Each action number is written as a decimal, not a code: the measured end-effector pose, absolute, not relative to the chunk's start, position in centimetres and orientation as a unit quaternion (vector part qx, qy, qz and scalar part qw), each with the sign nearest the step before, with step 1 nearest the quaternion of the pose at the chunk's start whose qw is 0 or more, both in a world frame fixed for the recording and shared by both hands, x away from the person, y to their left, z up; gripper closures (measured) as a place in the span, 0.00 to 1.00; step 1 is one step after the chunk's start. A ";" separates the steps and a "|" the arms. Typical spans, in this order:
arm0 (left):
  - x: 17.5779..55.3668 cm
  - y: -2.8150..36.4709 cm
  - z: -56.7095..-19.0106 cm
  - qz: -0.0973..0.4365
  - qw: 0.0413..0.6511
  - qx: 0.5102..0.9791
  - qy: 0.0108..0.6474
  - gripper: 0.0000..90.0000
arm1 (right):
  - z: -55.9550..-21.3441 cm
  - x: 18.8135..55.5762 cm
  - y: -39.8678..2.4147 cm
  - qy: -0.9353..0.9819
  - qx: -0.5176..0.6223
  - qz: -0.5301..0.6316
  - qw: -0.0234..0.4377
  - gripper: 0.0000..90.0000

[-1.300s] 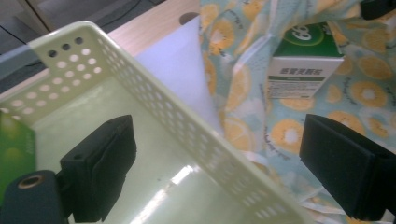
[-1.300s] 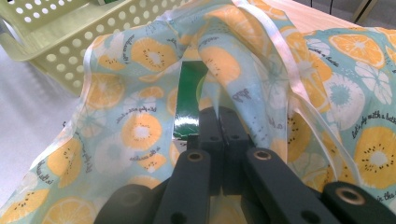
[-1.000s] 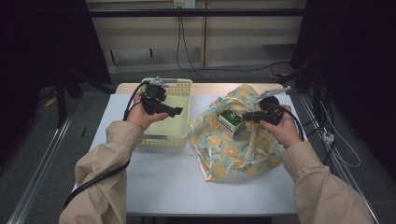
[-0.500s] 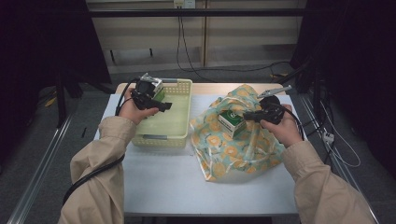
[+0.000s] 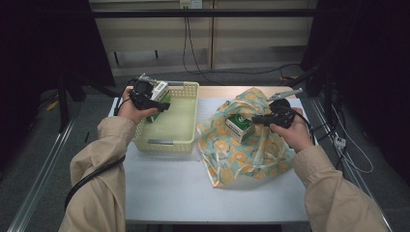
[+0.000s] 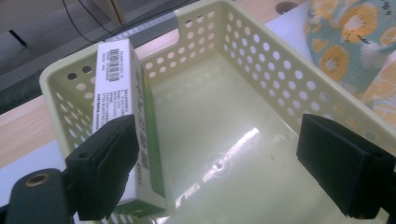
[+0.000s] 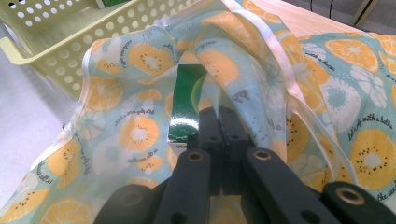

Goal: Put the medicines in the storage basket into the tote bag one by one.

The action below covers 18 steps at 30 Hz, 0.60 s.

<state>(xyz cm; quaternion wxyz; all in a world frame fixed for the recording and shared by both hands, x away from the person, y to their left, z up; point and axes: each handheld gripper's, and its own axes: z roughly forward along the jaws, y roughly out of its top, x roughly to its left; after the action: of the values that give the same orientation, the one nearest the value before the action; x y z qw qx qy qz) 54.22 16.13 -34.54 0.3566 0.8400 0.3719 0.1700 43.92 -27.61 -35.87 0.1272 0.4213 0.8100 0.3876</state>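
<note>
A white and green box (image 6: 122, 121) stands on end in the far left corner of the pale yellow perforated basket (image 6: 261, 51). My left gripper (image 6: 224, 154) is open over the basket floor, its left jaw right beside the box and its right jaw far off. From above, that gripper (image 5: 153, 102) sits at the basket's (image 5: 170, 142) far left end by the box (image 5: 158, 92). My right gripper (image 7: 219, 122) is shut on the rim of the fruit-print bag (image 7: 130, 130), holding its mouth up. Inside the bag shows a green box (image 7: 187, 105), seen from above as green box (image 5: 239, 126) near the right gripper (image 5: 257, 117).
The bag (image 5: 246, 154) lies crumpled on the white table (image 5: 183, 193), right of the basket. Cables trail from both grippers past the table's sides. The wooden far edge (image 5: 217, 91) lies behind the basket. The floor around is dark.
My left hand has moved left and away over the basket, ending at its far left corner where the box stands. The right hand and the bag have stayed put.
</note>
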 end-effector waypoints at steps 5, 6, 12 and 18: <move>54.8 16.6 -34.8 0.174 0.352 0.837 0.381 0.15 | -35.9 43.9 -27.6 0.811 0.421 0.387 0.128 1.00; 55.0 16.8 -34.9 0.174 0.352 0.835 0.385 0.15 | -35.9 43.9 -27.6 0.811 0.421 0.386 0.127 1.00; 55.8 17.4 -35.4 0.186 0.348 0.825 0.404 0.16 | -35.7 43.8 -27.7 0.811 0.419 0.389 0.125 1.00; 56.3 18.0 -35.8 0.196 0.348 0.819 0.413 0.16 | -35.6 43.8 -28.0 0.810 0.420 0.390 0.126 1.00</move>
<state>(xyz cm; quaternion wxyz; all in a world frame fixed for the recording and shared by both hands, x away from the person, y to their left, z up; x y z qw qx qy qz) 56.31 17.99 -35.80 0.3480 0.8188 0.4126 0.1955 43.80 -27.95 -35.63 0.1258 0.4202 0.8095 0.3902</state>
